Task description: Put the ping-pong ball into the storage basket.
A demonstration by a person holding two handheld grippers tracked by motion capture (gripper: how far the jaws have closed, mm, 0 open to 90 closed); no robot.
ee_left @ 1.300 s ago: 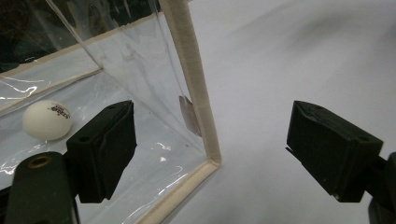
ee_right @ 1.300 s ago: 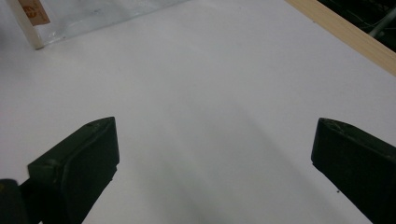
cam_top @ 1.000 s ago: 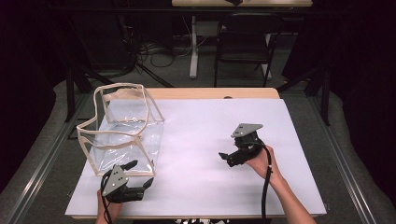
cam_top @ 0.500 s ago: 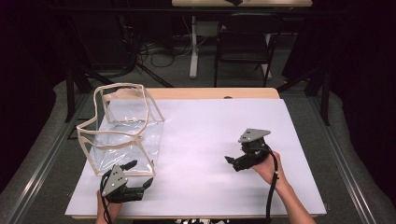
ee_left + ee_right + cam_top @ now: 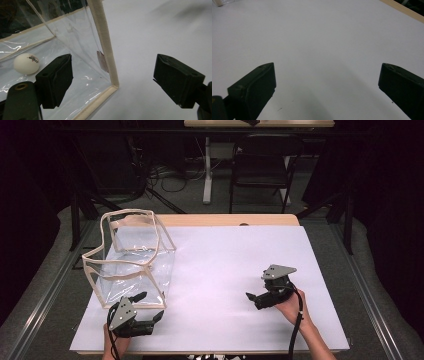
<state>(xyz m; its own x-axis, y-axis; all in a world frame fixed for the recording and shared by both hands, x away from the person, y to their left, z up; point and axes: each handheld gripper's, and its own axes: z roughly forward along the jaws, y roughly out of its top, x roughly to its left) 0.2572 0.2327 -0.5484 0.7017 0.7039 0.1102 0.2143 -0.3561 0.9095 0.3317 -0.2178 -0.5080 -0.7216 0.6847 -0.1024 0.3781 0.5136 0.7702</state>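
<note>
Left gripper view: the left gripper (image 5: 112,80) has its 2 jaws spread wide, holding nothing, with the near corner of a clear plastic bag (image 5: 75,42) between them. The bag has cream fabric edging (image 5: 103,42) and holds 1 white ping-pong ball (image 5: 26,63) with printed markings, lying on its floor behind the left jaw. In the high view the bag (image 5: 131,260) stands open-topped at the table's left, just beyond that gripper (image 5: 150,306). The right gripper (image 5: 254,297), jaws also spread and empty, sits well apart over the bare white tabletop (image 5: 225,260).
</note>
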